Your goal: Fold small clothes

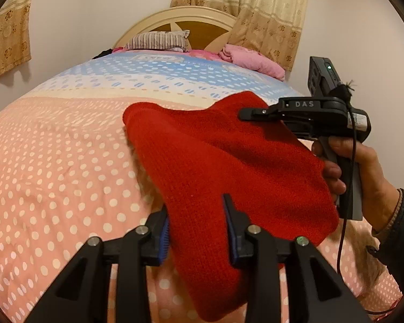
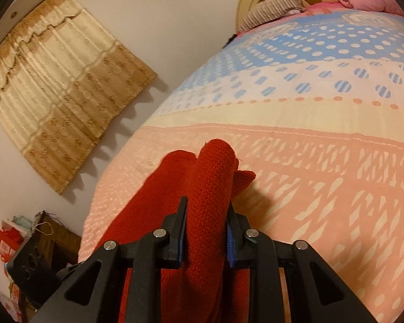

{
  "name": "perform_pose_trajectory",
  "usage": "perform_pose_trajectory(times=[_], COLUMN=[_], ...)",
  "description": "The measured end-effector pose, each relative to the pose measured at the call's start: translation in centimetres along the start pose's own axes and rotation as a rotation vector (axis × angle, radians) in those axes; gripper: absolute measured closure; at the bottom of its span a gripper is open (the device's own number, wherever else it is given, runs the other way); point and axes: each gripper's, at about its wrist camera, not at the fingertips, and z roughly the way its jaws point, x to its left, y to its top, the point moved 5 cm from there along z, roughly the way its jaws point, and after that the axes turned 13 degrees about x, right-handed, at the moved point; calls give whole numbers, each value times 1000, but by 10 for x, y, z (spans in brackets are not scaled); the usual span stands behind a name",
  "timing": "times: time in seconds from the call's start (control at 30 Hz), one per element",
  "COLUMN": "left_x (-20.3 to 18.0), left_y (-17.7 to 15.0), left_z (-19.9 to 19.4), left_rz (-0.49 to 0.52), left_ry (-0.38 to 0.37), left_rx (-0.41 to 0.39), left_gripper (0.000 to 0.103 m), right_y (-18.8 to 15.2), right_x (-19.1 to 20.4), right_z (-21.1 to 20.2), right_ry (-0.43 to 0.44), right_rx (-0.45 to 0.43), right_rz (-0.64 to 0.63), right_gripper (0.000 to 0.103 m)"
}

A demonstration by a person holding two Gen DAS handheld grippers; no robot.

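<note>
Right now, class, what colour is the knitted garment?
Red, clearest in the left wrist view: garment.

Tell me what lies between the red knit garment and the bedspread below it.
Nothing visible. The red knit garment hangs between the left gripper and right gripper, both jaws around it, over bare pink dotted bedspread.

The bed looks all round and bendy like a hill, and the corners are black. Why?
Left wrist view: the fisheye lens bulges the polka-dot bedspread and leaves dark rounded corners. Right wrist view: same curving, dots smeared into streaks at right, and the curtain throws scalloped shadows on the wall.
</note>
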Motion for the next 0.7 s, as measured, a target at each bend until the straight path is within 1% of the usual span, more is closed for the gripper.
perform_pose_trajectory(times=[0.07,0.1,0.13,0.17,0.2,0.23,0.3,0.37,0.43,0.5,0.53,0.6,0.63,0.67,0.7], left_x=[2,4,4,5,6,5,4,5,6,6,6,7,10,14,17], left_y=[-1,0,0,-1,-1,-1,-4,-5,-6,-6,-6,-2,1,6,11], left_z=[2,3,3,3,4,5,6,8,9,7,5,-6,-13,-23,-27], left_rz=[-11,-15,-23,-28,-26,-19,-10,-9,-14,-17,-17,-19,-22,-30,-37], left_ry=[12,14,20,32,40,49,59,80,87,88,92,112,123,133,137], left_rx=[7,9,9,8,8,10,15,17,20,22,21,-7,-35,-73,-93], left_gripper=[57,56,51,44,43,43,38,29,27,27,27,27,27,23,20], right_y=[0,0,0,-1,-2,-4,-7,-9,-11,-12,-13,-13,-14,-14,-15], right_x=[-7,-11,-14,-18,-23,-26,-32,-36,-38,-37,-37,-33,-29,-24,-18], right_z=[4,7,9,11,13,15,18,19,18,18,17,14,10,3,-5], right_ry=[-35,-49,-53,-61,-78,-82,-84,-79,-75,-82,-89,-113,-126,-141,-151], right_rx=[5,9,12,15,19,26,33,34,34,38,38,31,20,-3,-28], right_rz=[11,22,32,41,52,59,71,80,89,90,88,69,51,30,10], right_gripper=[79,79,79,79,79,79,79,79,78,78,76,75,72,72,72])
